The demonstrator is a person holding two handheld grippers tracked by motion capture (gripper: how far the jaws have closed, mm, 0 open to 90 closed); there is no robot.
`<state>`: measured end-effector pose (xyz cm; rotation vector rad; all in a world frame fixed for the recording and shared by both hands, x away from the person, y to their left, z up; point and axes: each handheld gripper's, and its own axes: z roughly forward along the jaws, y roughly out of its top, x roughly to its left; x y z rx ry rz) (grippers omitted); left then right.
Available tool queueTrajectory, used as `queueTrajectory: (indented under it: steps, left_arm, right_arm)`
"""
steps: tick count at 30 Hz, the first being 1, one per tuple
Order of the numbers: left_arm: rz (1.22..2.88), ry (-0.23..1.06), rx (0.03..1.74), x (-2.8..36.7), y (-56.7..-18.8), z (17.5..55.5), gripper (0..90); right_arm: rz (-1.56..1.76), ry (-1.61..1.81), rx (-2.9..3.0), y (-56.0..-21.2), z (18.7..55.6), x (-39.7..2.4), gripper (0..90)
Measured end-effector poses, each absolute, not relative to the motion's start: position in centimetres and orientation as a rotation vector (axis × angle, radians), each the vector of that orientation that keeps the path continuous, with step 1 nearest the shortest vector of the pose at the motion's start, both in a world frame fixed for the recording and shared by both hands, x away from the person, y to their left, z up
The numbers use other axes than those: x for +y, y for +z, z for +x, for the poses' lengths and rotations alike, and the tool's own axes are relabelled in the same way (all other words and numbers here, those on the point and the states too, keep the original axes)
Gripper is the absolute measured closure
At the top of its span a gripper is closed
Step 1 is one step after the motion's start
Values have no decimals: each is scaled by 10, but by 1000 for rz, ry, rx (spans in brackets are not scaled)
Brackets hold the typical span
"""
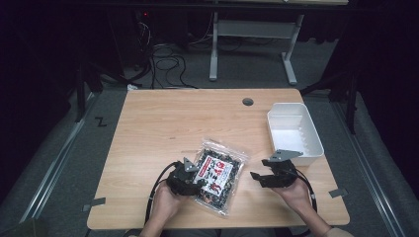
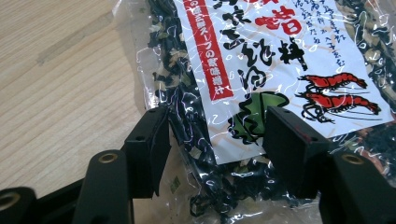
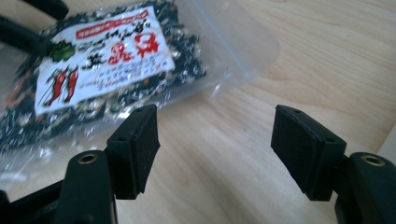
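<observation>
Tabletop carries a seaweed packet; left claw spread astride its edge, right claw gaping beside it

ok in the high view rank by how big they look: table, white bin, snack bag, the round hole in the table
1. table
2. white bin and snack bag: look about alike, so not ranked
3. round hole

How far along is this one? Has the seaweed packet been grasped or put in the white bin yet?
Nothing looks done yet: the packet lies flat on the table and the white bin beside it holds nothing. In hand: the left claw is open with its jaws straddling the packet's edge, not closed on it. The right claw is open over bare wood next to the packet. Left, judging by the layout: closing on the packet and probably moving it to the bin.
</observation>
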<state>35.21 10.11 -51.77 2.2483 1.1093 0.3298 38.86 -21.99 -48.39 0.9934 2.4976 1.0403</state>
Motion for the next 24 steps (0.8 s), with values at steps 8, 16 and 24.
queueTrajectory:
  steps: [8, 16, 24]
  left_arm:
    - [2270, 312, 1076, 97, -517, 347, 413]
    - [2273, 316, 1071, 96, -517, 346, 412]
    - [2265, 321, 1076, 97, -518, 346, 393]
  right_arm:
    - [1045, 1027, 2490, -482, 408, -210, 336]
    - [1111, 990, 2505, -486, 427, -203, 364]
    - [1139, 1012, 2527, -491, 440, -195, 379]
